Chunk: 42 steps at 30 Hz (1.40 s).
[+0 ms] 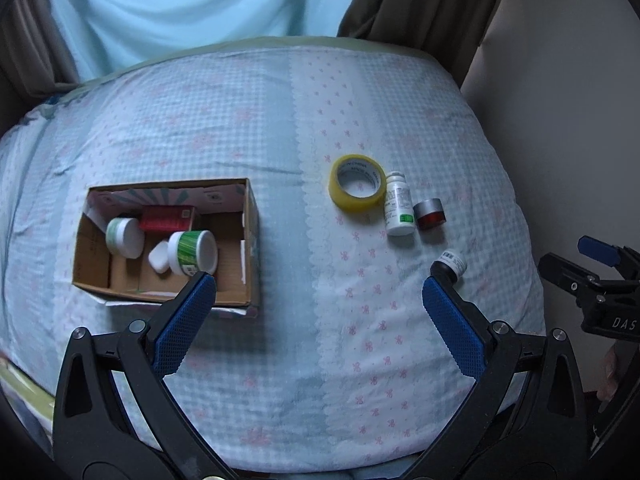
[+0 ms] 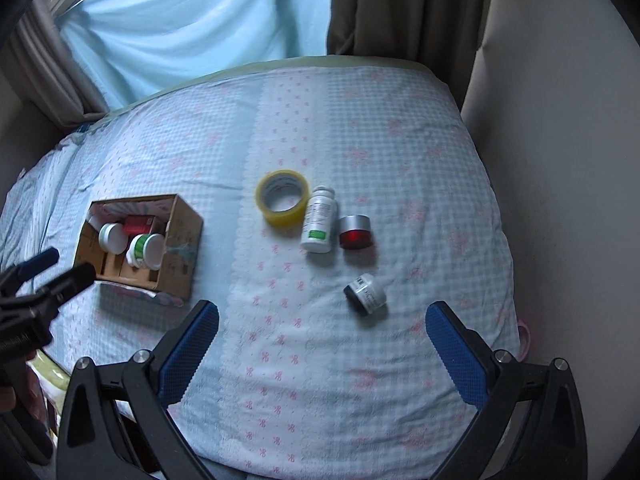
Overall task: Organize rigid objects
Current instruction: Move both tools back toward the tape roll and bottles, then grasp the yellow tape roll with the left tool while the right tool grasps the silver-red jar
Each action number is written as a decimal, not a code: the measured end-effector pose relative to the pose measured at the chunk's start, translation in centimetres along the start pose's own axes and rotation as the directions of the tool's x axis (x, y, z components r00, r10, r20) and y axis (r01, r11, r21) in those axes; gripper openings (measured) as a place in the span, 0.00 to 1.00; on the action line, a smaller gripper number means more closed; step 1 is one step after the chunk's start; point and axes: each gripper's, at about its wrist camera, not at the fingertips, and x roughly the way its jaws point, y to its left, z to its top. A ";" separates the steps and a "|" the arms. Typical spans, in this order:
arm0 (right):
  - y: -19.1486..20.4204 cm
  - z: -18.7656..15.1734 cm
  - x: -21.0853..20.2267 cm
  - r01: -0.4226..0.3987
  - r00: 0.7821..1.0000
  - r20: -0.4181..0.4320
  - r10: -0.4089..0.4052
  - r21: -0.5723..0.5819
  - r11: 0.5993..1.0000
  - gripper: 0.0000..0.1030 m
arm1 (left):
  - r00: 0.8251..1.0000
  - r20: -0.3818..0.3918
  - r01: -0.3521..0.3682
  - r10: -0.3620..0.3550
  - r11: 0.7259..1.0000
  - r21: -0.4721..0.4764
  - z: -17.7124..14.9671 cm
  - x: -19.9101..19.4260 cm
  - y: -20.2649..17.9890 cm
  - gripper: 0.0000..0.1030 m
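Bed, box and loose items

Bed [image 2: 400,160] wears a blue gingham quilt with pink bows; blue sheet [image 2: 200,20] and brown curtain [image 2: 400,8] hang behind, beige wall at right. Box [image 1: 250,240] at left holds two jars and a red carton. Tape [image 2: 282,197], white bottle [image 2: 319,220], red jar [image 2: 355,233] and a small vial [image 2: 366,294] lie mid-bed; their print is unreadable. Left tool [image 1: 316,296] and right tool [image 2: 322,320] hover spread wide, empty. "DAS" shows on the right tool's body.

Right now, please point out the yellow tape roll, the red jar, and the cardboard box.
yellow tape roll [image 2: 298,212]: right wrist view, outer band.
red jar [image 2: 356,237]: right wrist view, red side.
cardboard box [image 1: 253,248]: left wrist view, right wall.
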 end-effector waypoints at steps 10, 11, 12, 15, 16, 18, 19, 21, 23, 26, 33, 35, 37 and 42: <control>-4.6 3.2 7.7 -0.006 0.997 -0.081 0.009 0.044 0.999 1.00 | 0.986 -0.164 0.045 -0.037 0.998 0.042 3.5 12.9 -1.9 1.00; -5.0 3.4 8.7 -0.007 0.996 -0.092 0.011 0.049 0.999 1.00 | 0.983 -0.179 0.038 -0.028 0.998 0.052 3.9 14.4 -2.0 1.00; -5.3 3.6 9.7 -0.008 0.995 -0.102 0.013 0.053 0.999 1.00 | 0.981 -0.192 0.031 -0.018 0.998 0.063 4.2 15.8 -2.3 1.00; -6.0 4.3 12.9 -0.014 0.991 -0.130 0.021 0.051 0.999 1.00 | 0.974 -0.229 0.019 0.003 0.995 0.094 5.2 19.9 -2.7 1.00; -6.1 4.6 14.1 -0.013 0.990 -0.143 0.019 0.046 0.999 1.00 | 0.969 -0.247 0.024 0.001 0.995 0.098 5.5 21.3 -2.9 1.00; -6.3 4.9 16.2 -0.016 0.985 -0.169 0.022 0.036 0.999 1.00 | 0.961 -0.276 0.039 -0.012 0.995 0.096 5.9 23.9 -3.0 1.00; -6.4 5.1 17.3 -0.018 0.983 -0.181 0.023 0.032 0.999 1.00 | 0.958 -0.288 0.042 -0.012 0.994 0.097 6.1 25.1 -3.1 1.00; -6.5 5.3 19.2 -0.025 0.979 -0.201 0.033 0.038 0.999 1.00 | 0.952 -0.305 0.043 -0.007 0.993 0.110 6.4 27.1 -3.2 1.00; -6.7 5.5 20.8 -0.028 0.975 -0.217 0.039 0.054 0.998 1.00 | 0.951 -0.310 0.040 0.003 0.990 0.132 6.7 28.8 -3.6 1.00; -6.8 5.8 22.7 -0.033 0.972 -0.231 0.050 0.077 0.996 0.95 | 0.953 -0.302 0.033 0.016 0.987 0.156 7.1 30.6 -4.2 1.00; -6.6 6.3 25.9 -0.026 0.962 -0.270 0.036 0.040 0.999 0.90 | 0.963 -0.263 0.003 0.052 0.979 0.205 8.2 34.2 -5.1 1.00; -6.6 6.5 26.7 -0.024 0.959 -0.281 0.033 0.034 0.999 0.88 | 0.970 -0.242 0.021 0.033 0.975 0.220 8.6 34.7 -5.5 1.00; -6.6 6.6 27.3 -0.027 0.957 -0.287 0.037 0.036 0.999 0.88 | 0.977 -0.210 0.013 0.043 0.965 0.261 8.9 35.0 -6.3 1.00; -6.2 7.2 28.3 -0.032 0.955 -0.292 0.039 0.027 0.999 0.79 | 0.981 -0.189 0.021 0.039 0.953 0.303 10.4 36.2 -7.2 1.00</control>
